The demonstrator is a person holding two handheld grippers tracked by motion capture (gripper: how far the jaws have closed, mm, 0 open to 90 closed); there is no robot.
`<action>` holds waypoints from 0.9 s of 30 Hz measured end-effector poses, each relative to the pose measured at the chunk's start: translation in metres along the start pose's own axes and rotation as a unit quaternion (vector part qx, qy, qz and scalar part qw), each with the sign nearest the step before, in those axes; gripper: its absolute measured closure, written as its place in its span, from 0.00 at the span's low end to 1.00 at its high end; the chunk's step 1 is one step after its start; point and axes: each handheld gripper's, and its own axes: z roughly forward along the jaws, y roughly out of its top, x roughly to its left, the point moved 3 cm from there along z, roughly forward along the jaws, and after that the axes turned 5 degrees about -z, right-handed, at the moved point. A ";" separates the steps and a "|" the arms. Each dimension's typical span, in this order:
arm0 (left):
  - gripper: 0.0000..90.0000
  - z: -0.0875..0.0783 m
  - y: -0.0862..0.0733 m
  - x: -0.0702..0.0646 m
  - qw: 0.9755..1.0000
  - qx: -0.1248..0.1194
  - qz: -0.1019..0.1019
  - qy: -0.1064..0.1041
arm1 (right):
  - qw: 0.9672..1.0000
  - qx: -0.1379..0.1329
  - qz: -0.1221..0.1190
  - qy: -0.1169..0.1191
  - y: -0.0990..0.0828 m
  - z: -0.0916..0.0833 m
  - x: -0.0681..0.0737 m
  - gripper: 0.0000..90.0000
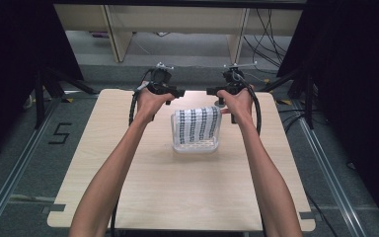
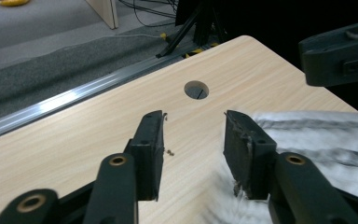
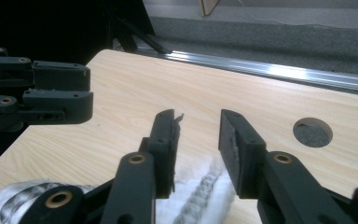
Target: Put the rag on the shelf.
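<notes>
While both tongs (image 1: 196, 91) gape, the towel (image 1: 196, 125) lies just below.

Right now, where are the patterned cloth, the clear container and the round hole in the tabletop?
patterned cloth (image 1: 196, 124), high view, middle of its draped top.
clear container (image 1: 195, 147), high view, near wall below the cloth.
round hole (image 2: 196, 89), left gripper view, centre of the opening.
</notes>
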 end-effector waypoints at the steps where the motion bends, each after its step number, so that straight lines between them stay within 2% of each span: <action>1: 0.63 0.000 0.000 0.000 1.000 0.000 0.001 0.001 | 1.000 -0.009 -0.015 0.003 0.001 0.000 -0.001 0.74; 5: 0.62 -0.005 0.000 -0.003 1.000 -0.001 0.003 -0.004 | 1.000 -0.014 -0.016 0.007 0.001 -0.001 0.001 0.73; 6: 0.62 -0.007 0.001 -0.004 1.000 -0.001 0.006 -0.005 | 1.000 -0.003 -0.009 0.004 0.001 -0.003 0.002 0.72; 7: 0.62 -0.009 0.001 -0.005 1.000 -0.001 0.008 -0.007 | 1.000 -0.007 -0.017 0.003 0.001 -0.004 0.001 0.72; 12: 0.59 -0.020 0.003 -0.010 1.000 -0.009 0.006 -0.009 | 1.000 -0.014 -0.025 0.008 0.001 -0.009 0.004 0.70; 14: 0.56 -0.024 0.003 -0.011 1.000 -0.013 0.002 -0.008 | 1.000 -0.011 -0.022 0.006 0.001 -0.013 0.006 0.68; 15: 0.52 -0.028 0.003 -0.012 1.000 -0.015 -0.006 -0.011 | 0.999 -0.018 -0.033 0.011 0.002 -0.016 0.007 0.66; 21: 0.47 -0.039 -0.001 -0.015 1.000 -0.018 -0.016 -0.020 | 0.999 -0.021 -0.049 0.013 0.000 -0.026 0.011 0.62; 22: 0.46 -0.041 -0.002 -0.016 1.000 -0.017 -0.016 -0.019 | 0.998 -0.026 -0.064 0.013 0.000 -0.027 0.009 0.61; 23: 0.45 -0.043 -0.004 -0.017 1.000 -0.017 -0.018 -0.019 | 0.998 -0.023 -0.054 0.014 -0.001 -0.029 0.010 0.60; 24: 0.43 -0.044 -0.005 -0.017 1.000 -0.016 -0.017 -0.019 | 0.997 -0.025 -0.068 0.014 -0.002 -0.029 0.008 0.59; 25: 0.41 -0.045 -0.006 -0.018 1.000 -0.014 -0.019 -0.020 | 0.998 -0.022 -0.054 0.015 -0.004 -0.032 0.009 0.56; 27: 0.40 -0.048 -0.009 -0.021 0.999 -0.017 -0.023 -0.019 | 0.998 -0.024 -0.062 0.016 -0.007 -0.033 0.009 0.54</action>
